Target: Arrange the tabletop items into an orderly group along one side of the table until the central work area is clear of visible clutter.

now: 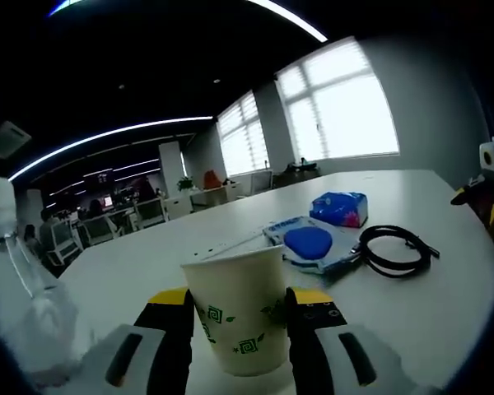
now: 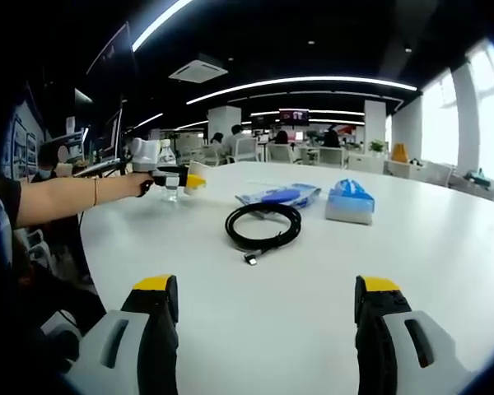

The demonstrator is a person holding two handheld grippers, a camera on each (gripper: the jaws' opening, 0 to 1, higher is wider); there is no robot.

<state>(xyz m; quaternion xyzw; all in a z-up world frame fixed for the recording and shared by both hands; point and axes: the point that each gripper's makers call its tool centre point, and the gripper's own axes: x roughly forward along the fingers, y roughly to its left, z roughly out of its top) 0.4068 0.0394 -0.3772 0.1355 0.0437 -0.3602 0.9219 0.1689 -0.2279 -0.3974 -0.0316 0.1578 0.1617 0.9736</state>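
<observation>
Between the yellow-tipped jaws of the left gripper [image 1: 237, 329] stands a white paper cup [image 1: 238, 309], its smooth tapered wall printed with small green square spirals and leaves; both jaws press against its sides, so the gripper is clamped on it. Just to the left, in the left gripper view, a clear plastic bottle [image 1: 20, 288] with a white cap rises, its thin wall crinkled and glossy. Farther out on the white table [image 1: 445, 313] lie a flat blue-and-white packet [image 1: 309, 244] with a rounded blue oval on its face, a soft blue tissue pack [image 1: 339, 208] with a wrinkled film wrapper, and a black cable [image 1: 393, 249] coiled into a loose loop with a plug at its free end. In the right gripper view the same cable [image 2: 263, 225] sits near the table's middle, the packet [image 2: 278, 196] and tissue pack [image 2: 350, 202] just beyond it, well apart from the cup and bottle at the far left edge, where a person's bare forearm [image 2: 74, 197] reaches in. The right gripper [image 2: 267, 329] hangs released above bare tabletop, jaws spread wide with nothing between them. The table is matte, pale and rounded at its edge. Around it stretches an open office with dark ceiling, curved light strips, bright blinded windows, desks and chairs.
</observation>
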